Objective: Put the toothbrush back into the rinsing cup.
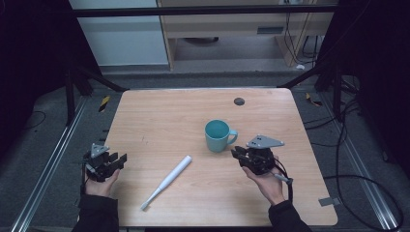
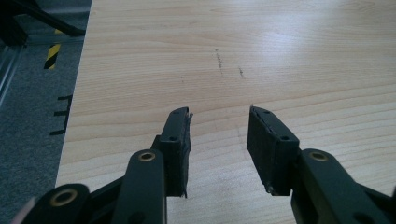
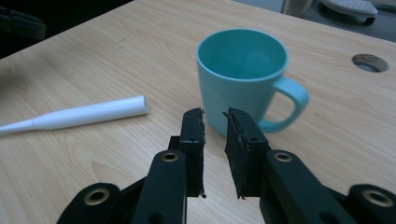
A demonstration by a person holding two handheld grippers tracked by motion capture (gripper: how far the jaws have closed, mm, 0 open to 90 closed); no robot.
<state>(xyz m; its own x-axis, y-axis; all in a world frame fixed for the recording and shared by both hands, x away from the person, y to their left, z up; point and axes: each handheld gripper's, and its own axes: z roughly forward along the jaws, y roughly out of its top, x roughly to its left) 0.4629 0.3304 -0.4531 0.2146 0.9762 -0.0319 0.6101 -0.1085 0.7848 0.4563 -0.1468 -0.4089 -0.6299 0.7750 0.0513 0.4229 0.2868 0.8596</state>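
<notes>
A teal mug [image 1: 217, 135] stands upright right of the table's middle, its handle turned to the right. A white electric toothbrush [image 1: 168, 181] lies slanted in front of it, head toward the near edge. My right gripper [image 1: 235, 153] hovers just right of and in front of the mug. In the right gripper view its jaws [image 3: 214, 113] stand a narrow gap apart with nothing between them, pointing at the mug [image 3: 240, 74], and the toothbrush [image 3: 88, 114] lies to the left. My left gripper [image 1: 118, 161] is at the table's left edge, open and empty [image 2: 219, 114] over bare wood.
The wooden table [image 1: 169, 116] has a round cable hole [image 1: 239, 101] near its far edge, behind the mug. Metal frame rails and grey floor with loose cables surround the table. A piece of grey tape [image 1: 329, 200] sits at the near right corner.
</notes>
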